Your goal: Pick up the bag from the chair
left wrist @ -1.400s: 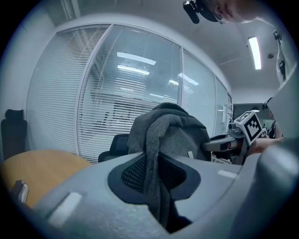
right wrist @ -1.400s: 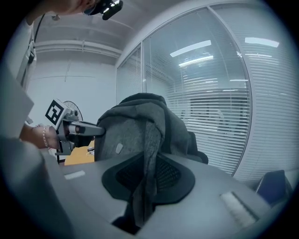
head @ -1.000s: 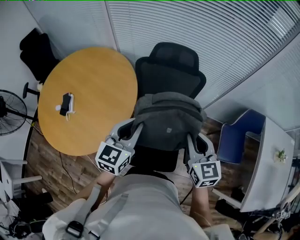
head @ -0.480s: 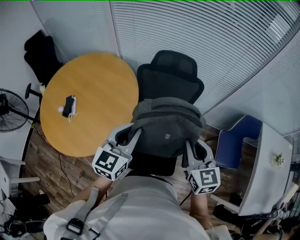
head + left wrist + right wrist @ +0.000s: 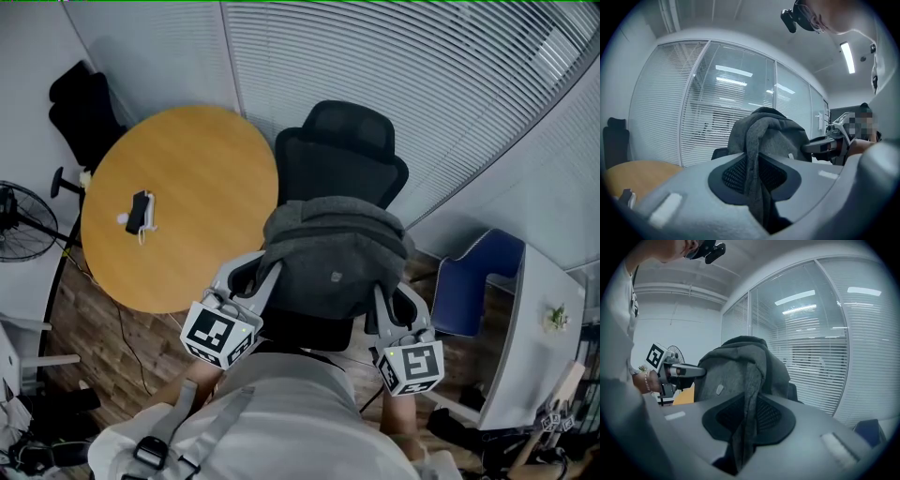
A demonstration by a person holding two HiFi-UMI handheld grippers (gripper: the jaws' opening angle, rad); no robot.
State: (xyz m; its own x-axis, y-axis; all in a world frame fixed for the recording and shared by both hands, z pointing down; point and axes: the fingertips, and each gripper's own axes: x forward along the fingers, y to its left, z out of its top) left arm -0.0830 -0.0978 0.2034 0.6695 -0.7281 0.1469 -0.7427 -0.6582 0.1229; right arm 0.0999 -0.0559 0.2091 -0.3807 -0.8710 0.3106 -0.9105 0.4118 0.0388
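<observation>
Clamping a fold of the grey bag (image 5: 333, 253) at its left edge, the left gripper (image 5: 265, 272) is pinching the cloth tight between its jaws. The right gripper (image 5: 381, 292) is doing the same at the bag's right edge, with a strip of fabric squeezed between its black pads (image 5: 766, 414). The bag is hanging between the two grippers, just on the near side of the black office chair (image 5: 342, 155) and over its seat; whether it is touching the seat cannot be told. A round wooden table (image 5: 187, 169) is standing to the left, carrying a small black device (image 5: 139, 211). A blue chair (image 5: 473, 277) is sitting to the right.
</observation>
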